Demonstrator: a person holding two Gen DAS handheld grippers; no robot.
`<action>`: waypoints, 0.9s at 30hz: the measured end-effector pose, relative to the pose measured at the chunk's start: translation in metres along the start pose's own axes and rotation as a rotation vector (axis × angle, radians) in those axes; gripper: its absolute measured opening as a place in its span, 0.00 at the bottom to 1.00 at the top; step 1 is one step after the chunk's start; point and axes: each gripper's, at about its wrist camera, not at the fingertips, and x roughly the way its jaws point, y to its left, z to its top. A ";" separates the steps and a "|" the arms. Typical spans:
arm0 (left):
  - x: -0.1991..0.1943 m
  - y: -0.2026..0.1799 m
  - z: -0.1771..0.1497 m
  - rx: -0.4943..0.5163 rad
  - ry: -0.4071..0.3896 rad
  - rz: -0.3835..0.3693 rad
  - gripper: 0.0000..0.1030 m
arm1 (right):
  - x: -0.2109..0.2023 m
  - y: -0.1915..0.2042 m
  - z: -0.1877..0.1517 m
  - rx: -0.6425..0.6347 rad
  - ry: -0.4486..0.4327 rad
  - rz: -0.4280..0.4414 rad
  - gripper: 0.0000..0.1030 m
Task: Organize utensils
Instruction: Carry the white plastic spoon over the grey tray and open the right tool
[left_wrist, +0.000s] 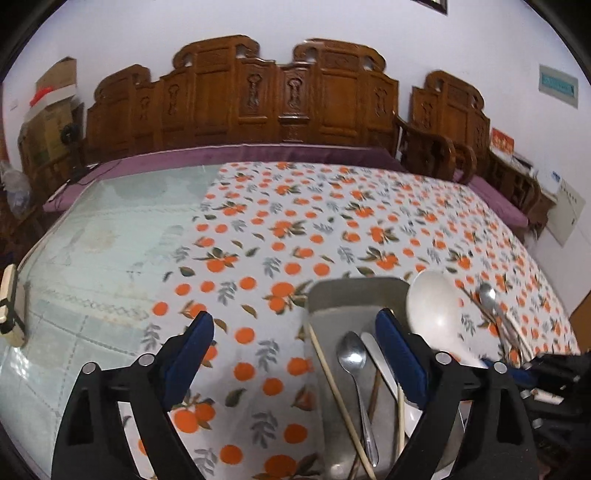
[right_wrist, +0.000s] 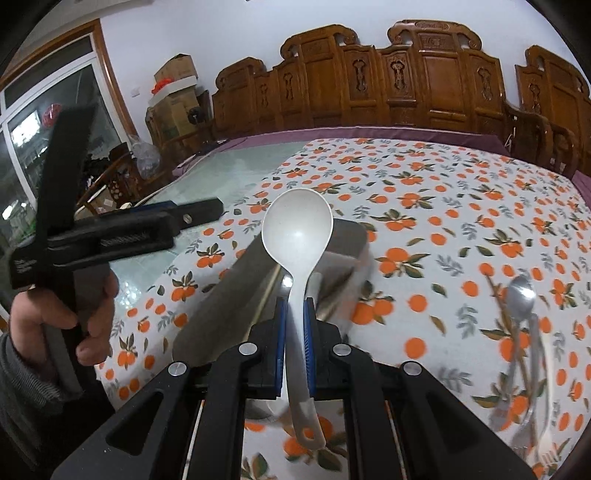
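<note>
My right tongs (right_wrist: 294, 325) hide the middle of the white ladle (right_wrist: 297, 225) handle. Loose cutlery (right_wrist: 521, 332) on the counter's right smears into blur, so I can't count pieces. Tray (left_wrist: 354, 291) bottom runs off-frame.

The left gripper (left_wrist: 295, 350) is a black plastic frame with triangular cut-outs and four round silver pins (left_wrist: 146, 359) at its linkage joints; each finger carries a dark blue pad (left_wrist: 188, 354). The right gripper (right_wrist: 295, 321) is built the same way: black linkage arms, silver pins (right_wrist: 248, 348), and blue pads (right_wrist: 309, 343) edging black fingers. Seen from the right wrist, left of the right gripper, the left gripper's body is a black bar with a slot showing a coiled spring (right_wrist: 127, 242) and one silver screw (right_wrist: 187, 218). The left hand (right_wrist: 70, 314) below it wears a grey knit sleeve (right_wrist: 22, 373).
</note>
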 end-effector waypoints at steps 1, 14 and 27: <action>-0.002 0.003 0.001 -0.006 -0.004 0.002 0.88 | 0.004 0.002 0.001 0.005 0.005 0.001 0.10; -0.010 0.030 0.006 -0.060 -0.027 0.023 0.91 | 0.048 0.010 0.011 0.075 0.037 0.069 0.13; -0.013 0.010 0.003 -0.001 -0.035 0.016 0.91 | 0.026 -0.018 0.028 -0.008 0.050 0.056 0.14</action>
